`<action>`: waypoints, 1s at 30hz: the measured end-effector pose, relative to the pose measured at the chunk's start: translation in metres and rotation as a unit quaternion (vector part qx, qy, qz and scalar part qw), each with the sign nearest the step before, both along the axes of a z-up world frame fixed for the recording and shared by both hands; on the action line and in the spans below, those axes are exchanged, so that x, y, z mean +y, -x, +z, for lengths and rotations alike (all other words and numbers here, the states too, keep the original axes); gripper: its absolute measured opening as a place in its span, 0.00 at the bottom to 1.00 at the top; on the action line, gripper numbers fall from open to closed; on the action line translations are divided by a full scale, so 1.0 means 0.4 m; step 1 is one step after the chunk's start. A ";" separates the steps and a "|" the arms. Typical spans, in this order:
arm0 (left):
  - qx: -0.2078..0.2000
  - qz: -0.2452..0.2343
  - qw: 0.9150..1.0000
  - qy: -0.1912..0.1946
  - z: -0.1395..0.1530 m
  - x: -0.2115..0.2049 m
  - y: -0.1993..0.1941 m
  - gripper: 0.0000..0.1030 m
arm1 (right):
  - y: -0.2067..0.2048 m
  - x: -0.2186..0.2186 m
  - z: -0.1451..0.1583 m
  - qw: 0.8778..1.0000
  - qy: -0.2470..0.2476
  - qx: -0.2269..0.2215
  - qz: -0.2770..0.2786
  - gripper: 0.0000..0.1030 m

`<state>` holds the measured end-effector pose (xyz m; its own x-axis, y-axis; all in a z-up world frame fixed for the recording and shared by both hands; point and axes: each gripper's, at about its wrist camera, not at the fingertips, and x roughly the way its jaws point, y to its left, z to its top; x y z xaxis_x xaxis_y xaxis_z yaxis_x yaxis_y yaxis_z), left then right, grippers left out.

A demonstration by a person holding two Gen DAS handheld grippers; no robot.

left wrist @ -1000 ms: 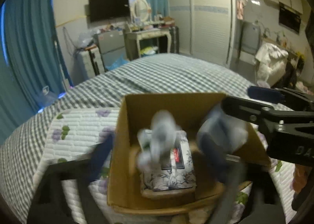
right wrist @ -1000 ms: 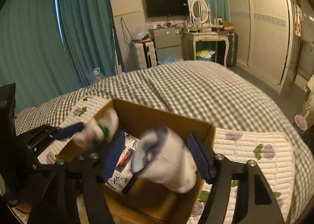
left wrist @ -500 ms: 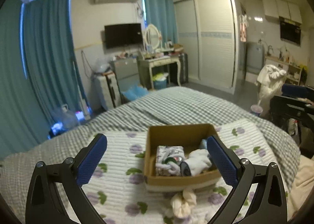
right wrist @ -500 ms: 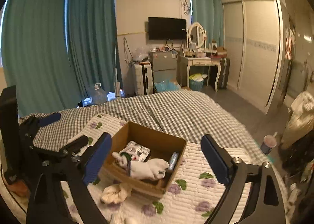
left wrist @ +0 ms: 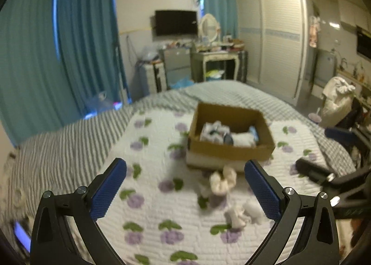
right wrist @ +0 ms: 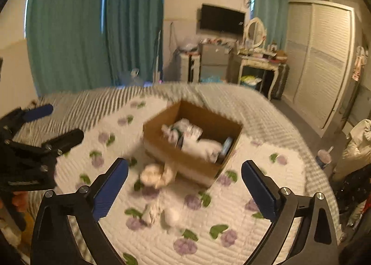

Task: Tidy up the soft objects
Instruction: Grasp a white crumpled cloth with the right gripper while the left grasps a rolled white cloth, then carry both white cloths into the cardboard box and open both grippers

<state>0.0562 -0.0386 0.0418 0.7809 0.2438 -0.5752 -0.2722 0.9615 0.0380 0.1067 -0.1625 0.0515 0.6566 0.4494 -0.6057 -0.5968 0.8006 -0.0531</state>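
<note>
A brown cardboard box [left wrist: 231, 149] [right wrist: 185, 160] sits on the white quilt with purple flowers. It holds rolled white socks [left wrist: 241, 138] [right wrist: 204, 146] and a floral packet [left wrist: 212, 130]. A cream sock bundle [left wrist: 222, 180] [right wrist: 157, 174] lies just in front of the box. Small white socks [left wrist: 243, 214] [right wrist: 162, 215] lie nearer me. My left gripper [left wrist: 185, 193] is open and empty, above the quilt short of the bundle. My right gripper [right wrist: 184, 192] is open and empty, above the small socks.
The quilt [left wrist: 162, 218] covers a grey checked bed [left wrist: 69, 144]. Teal curtains [left wrist: 81, 44], a dressing table [left wrist: 218, 60] and a white wardrobe [left wrist: 273, 37] stand behind. A cup [right wrist: 324, 158] and clothes pile [right wrist: 357, 146] are on the floor at right.
A second ago both grippers held white socks over the box. The socks now lie in the box, both grippers are open, and both have pulled back and up from the box.
</note>
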 end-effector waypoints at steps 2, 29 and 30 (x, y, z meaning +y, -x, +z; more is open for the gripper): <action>0.015 0.002 1.000 0.011 -0.058 -0.011 -0.002 1.00 | -0.017 0.011 -0.069 1.000 0.015 0.018 0.006 0.95; 0.147 -0.036 0.986 0.064 -0.401 -0.129 -0.084 0.99 | -0.169 -0.005 -0.416 0.982 0.049 0.167 0.075 0.25; 0.147 -0.039 0.986 0.063 -0.403 -0.135 -0.093 0.98 | -0.169 -0.013 -0.404 0.983 0.048 0.161 0.070 0.25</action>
<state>0.0934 -0.0927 -0.1195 0.5891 0.1022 -0.8016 -0.1931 0.9810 -0.0169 0.1744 -0.1679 -0.1103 0.3599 0.4526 -0.8159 -0.6992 0.7098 0.0853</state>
